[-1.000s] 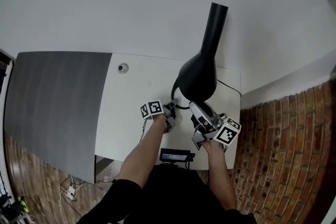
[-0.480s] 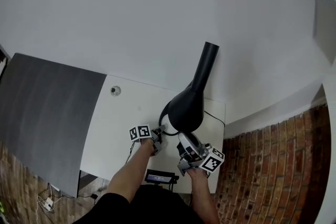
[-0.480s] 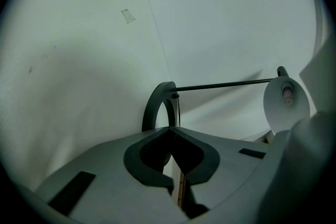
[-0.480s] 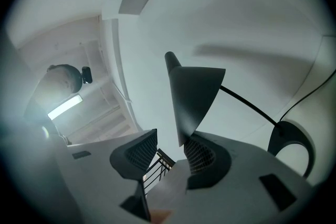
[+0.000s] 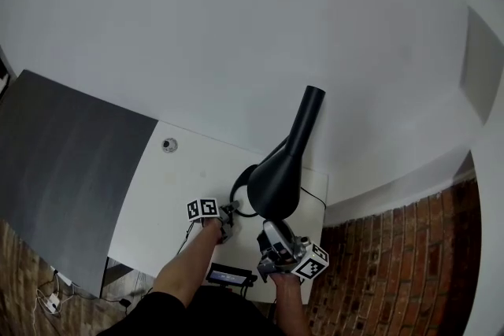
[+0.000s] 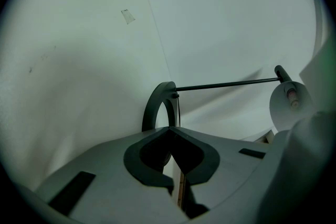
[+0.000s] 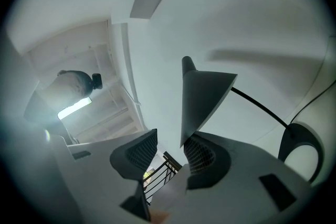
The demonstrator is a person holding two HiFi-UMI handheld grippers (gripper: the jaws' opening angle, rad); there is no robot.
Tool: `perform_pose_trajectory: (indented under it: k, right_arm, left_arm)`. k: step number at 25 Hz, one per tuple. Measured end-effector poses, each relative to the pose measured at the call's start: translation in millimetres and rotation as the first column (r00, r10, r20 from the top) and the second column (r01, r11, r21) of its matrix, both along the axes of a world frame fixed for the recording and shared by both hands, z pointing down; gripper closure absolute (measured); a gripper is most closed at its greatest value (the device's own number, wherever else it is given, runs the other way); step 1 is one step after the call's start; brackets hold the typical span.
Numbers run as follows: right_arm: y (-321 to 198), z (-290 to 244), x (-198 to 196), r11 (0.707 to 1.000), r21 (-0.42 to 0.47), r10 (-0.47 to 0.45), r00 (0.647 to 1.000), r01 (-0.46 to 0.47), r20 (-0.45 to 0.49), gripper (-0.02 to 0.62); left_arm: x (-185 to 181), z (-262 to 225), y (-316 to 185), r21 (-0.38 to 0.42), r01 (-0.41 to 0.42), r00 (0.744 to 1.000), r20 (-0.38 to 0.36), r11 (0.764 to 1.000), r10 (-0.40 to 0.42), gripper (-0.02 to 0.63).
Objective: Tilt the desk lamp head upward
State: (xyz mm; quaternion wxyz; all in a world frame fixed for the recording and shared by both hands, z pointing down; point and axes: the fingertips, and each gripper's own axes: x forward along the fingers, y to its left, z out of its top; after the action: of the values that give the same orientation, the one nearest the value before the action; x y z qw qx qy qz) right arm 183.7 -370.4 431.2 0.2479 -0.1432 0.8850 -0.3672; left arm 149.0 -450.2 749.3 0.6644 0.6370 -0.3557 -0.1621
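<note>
Two grippers split the job: the left gripper (image 6: 169, 128), fingers closed on nothing, sits at the ring base (image 6: 156, 107) on the surface (image 5: 169, 189), likely bracing it, while the right gripper (image 7: 169, 138), fingers apart, meets the rim of the raised lamp head (image 5: 274, 183) from below, apparently to lever it upward.

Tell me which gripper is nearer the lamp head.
Right. The right gripper is at the lamp head, jaws apart at its rim. The left gripper, jaws shut, is off to its side, near the ring.

White desk (image 5: 169, 197) — on it the lamp's ring base (image 6: 150, 107), 1 small round disc (image 5: 168, 144)
</note>
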Motion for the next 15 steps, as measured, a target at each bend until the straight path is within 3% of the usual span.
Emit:
perform_pose_trajectory:
  k: [15]
  right_arm:
    - [28.3,-74.5,-1.9,0.98,0.198,0.001,1.0,-0.001,0.001,0.434]
  left_arm:
    - [-0.3,0.3,0.7,-0.001,0.002,1.0,-0.002,1.0,-0.002,0.594]
